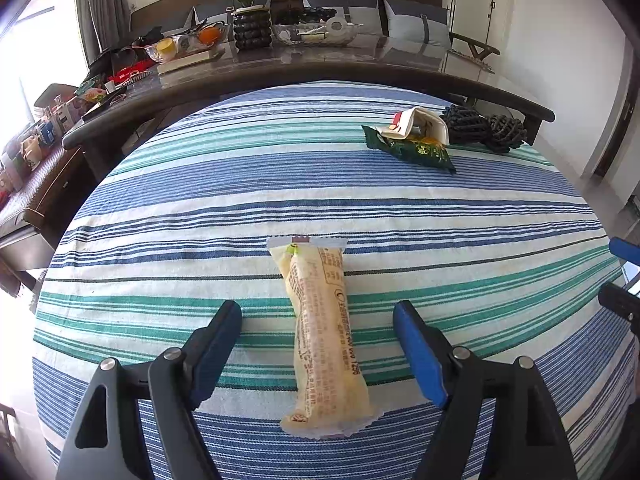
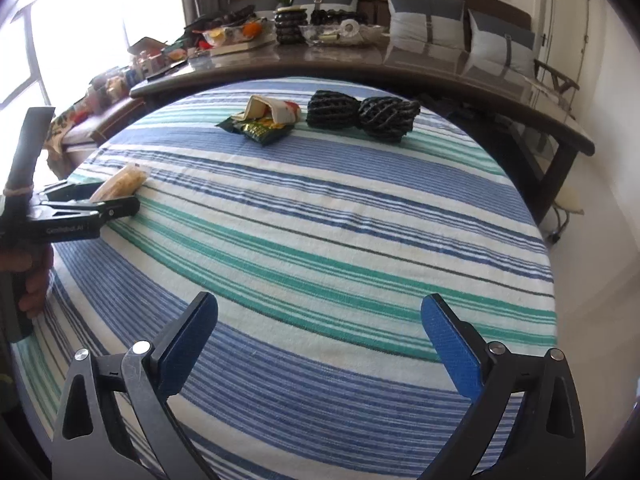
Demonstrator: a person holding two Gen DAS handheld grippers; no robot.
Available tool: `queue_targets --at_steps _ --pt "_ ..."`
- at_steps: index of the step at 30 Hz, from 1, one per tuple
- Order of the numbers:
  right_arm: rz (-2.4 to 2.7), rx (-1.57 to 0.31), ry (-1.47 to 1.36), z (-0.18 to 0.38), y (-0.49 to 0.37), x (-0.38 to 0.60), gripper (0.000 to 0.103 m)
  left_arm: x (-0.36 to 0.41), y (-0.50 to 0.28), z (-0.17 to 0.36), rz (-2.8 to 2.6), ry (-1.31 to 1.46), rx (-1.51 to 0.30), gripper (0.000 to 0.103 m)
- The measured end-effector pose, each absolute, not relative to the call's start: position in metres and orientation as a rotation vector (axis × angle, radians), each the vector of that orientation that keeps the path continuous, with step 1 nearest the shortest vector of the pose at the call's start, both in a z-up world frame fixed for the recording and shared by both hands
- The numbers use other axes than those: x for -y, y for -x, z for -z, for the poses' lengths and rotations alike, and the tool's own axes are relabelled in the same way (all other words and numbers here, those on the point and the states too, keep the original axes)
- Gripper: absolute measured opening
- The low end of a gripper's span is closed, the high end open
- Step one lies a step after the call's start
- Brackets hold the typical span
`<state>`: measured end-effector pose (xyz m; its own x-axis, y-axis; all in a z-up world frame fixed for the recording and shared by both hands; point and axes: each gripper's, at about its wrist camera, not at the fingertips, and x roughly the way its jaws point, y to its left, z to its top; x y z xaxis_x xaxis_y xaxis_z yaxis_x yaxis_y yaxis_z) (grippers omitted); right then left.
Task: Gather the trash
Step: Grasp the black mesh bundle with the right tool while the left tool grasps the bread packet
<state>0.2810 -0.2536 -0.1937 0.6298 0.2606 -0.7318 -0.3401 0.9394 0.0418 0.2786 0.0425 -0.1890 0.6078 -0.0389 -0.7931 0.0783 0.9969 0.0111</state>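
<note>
Left gripper [image 1: 318, 340] is sitting spread astride the yellow wrapper [image 1: 326, 332], whose long axis is running along the fingers, untouched; right gripper [image 2: 320, 336] is hanging spread, farther off.

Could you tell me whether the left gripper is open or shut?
Open: the left gripper has its blue pads standing clear on either side of the yellow wrapper.

Woven matt striped cloth [image 1: 200, 208]; crinkly, probably plastic yellow wrapper [image 1: 324, 332]; glossy green packet [image 1: 416, 152].
</note>
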Motion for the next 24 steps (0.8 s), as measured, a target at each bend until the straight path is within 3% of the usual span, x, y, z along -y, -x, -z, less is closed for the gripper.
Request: queue_targets --at_steps 11,14,15,16,18,20,22,24 --pt "-0.274 -0.881 -0.116 0.170 -0.456 0.290 0.101 -0.043 -0.279 0.189 0.072 -0.047 -0.917 0.082" --pt "-0.270 -0.902 -0.217 0.178 -0.480 0.292 0.096 -0.042 -0.282 0.189 0.078 -0.050 -0.920 0.085" --pt "-0.271 -0.907 -0.258 0.182 -0.486 0.295 0.093 -0.041 -0.284 0.189 0.079 -0.051 -0.921 0.086" --pt "-0.274 -0.919 -0.304 0.187 -0.491 0.299 0.078 -0.041 -0.285 0.189 0.080 -0.052 -0.922 0.086" --pt "-0.333 -0.941 -0.430 0.197 -0.496 0.306 0.036 -0.042 -0.286 0.189 0.082 -0.053 -0.923 0.087" --pt "-0.336 -0.906 -0.487 0.193 -0.483 0.311 0.030 -0.041 -0.286 0.189 0.082 -0.053 -0.923 0.087" --pt "-0.333 -0.900 -0.502 0.190 -0.464 0.313 0.018 -0.041 -0.286 0.189 0.082 -0.052 -0.923 0.087" --pt "-0.321 -0.913 -0.528 0.188 -0.441 0.316 0.017 -0.041 -0.286 0.189 0.082 -0.052 -0.923 0.087"
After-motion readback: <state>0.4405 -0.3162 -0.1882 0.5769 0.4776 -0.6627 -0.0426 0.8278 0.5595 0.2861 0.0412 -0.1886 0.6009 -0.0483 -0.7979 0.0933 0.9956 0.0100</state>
